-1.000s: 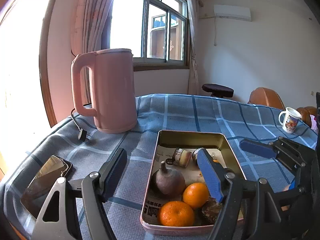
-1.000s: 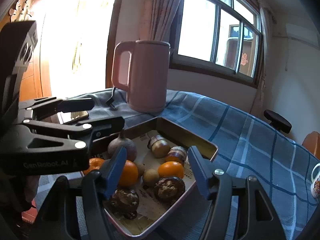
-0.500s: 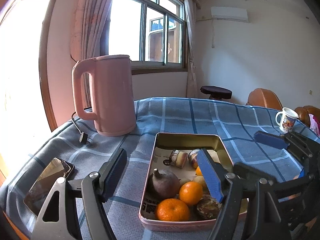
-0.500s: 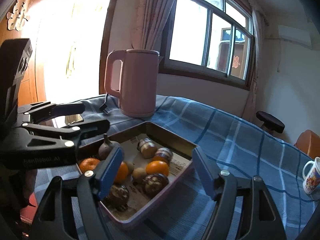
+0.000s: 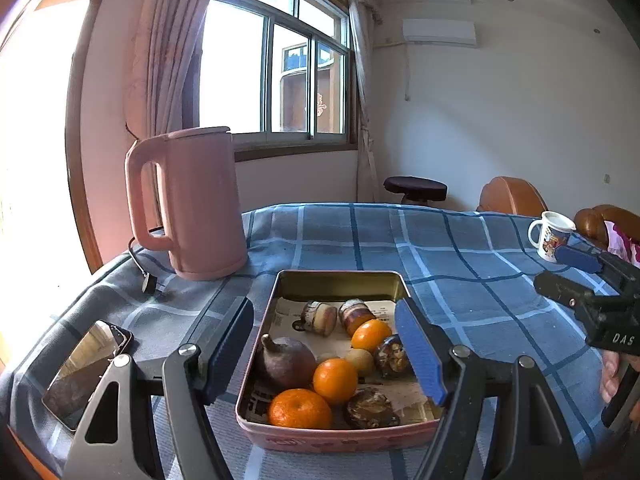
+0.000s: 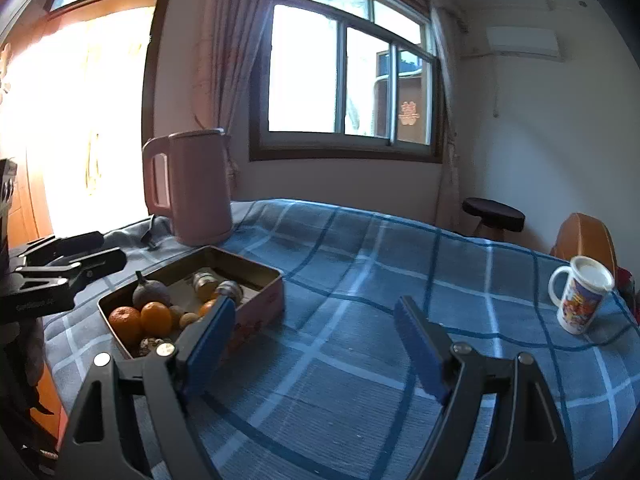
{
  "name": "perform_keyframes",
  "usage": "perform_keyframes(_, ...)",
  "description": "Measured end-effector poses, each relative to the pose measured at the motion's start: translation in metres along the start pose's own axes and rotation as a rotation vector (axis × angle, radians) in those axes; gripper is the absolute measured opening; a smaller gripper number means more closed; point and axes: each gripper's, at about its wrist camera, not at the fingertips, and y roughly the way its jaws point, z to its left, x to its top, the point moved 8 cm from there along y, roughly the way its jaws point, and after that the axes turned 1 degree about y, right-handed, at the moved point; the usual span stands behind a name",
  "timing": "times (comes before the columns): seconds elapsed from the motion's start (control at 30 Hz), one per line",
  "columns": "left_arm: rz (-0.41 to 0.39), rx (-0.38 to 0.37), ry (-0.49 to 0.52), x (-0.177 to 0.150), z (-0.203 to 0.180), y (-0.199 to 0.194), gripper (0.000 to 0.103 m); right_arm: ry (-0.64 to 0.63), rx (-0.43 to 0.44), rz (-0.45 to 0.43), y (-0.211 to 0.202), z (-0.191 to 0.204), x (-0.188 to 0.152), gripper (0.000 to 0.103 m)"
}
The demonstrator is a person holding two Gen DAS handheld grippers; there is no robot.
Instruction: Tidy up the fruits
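On my right gripper [image 5: 576, 268] I can read the white letters "DAS". The paper [image 5: 376, 312] lining the tin [image 5: 340, 280] carries print, and the mug [image 6: 580, 300] a picture, both too small to read.

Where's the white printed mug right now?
The white printed mug stands upright at the right edge of the right wrist view, alone on the blue checked tablecloth, far right of the fruit tin.
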Motion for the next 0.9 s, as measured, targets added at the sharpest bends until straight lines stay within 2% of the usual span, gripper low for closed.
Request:
perform_keyframes(0.37,-0.021,0.001,0.016,0.003,-0.009,-0.009,0.075,0.008,-0.009,-0.029,-0.018,0.001,0.001,0.088)
perform_keyframes(0.9,-0.027,0.011,0.007,0.006,-0.007,-0.012,0.075,0.002,0.01,-0.024,-0.017,0.01,-0.002,0.088)
